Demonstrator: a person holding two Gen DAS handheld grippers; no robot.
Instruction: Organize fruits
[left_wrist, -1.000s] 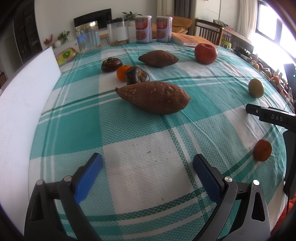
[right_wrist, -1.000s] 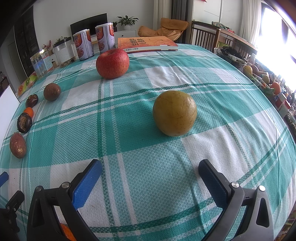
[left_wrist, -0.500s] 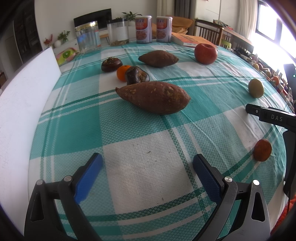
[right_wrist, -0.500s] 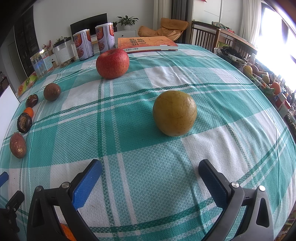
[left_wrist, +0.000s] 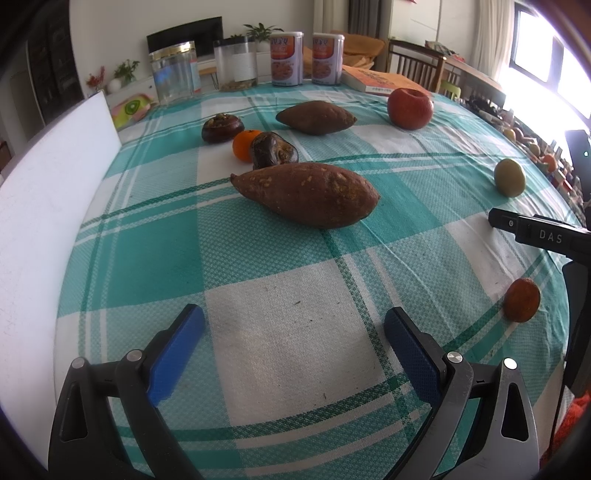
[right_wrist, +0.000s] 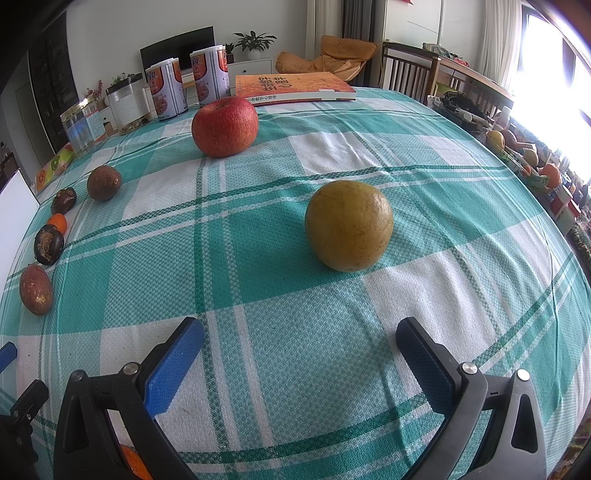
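Observation:
My left gripper (left_wrist: 293, 326) is open and empty above the checked cloth, a short way before a large sweet potato (left_wrist: 306, 194). Behind it lie a dark fruit (left_wrist: 272, 149), a small orange (left_wrist: 244, 144), another dark fruit (left_wrist: 222, 128), a second sweet potato (left_wrist: 316, 116) and a red apple (left_wrist: 410, 108). A small orange fruit (left_wrist: 521, 299) lies at the right. My right gripper (right_wrist: 300, 334) is open and empty, facing a yellow-green round fruit (right_wrist: 349, 225); the red apple (right_wrist: 224, 126) lies beyond it.
Two tins (left_wrist: 286, 59), two clear jars (left_wrist: 175, 72) and an orange book (right_wrist: 291, 88) stand at the table's far edge. A white board (left_wrist: 40, 206) lines the left side. Chairs (right_wrist: 410, 74) stand behind the table.

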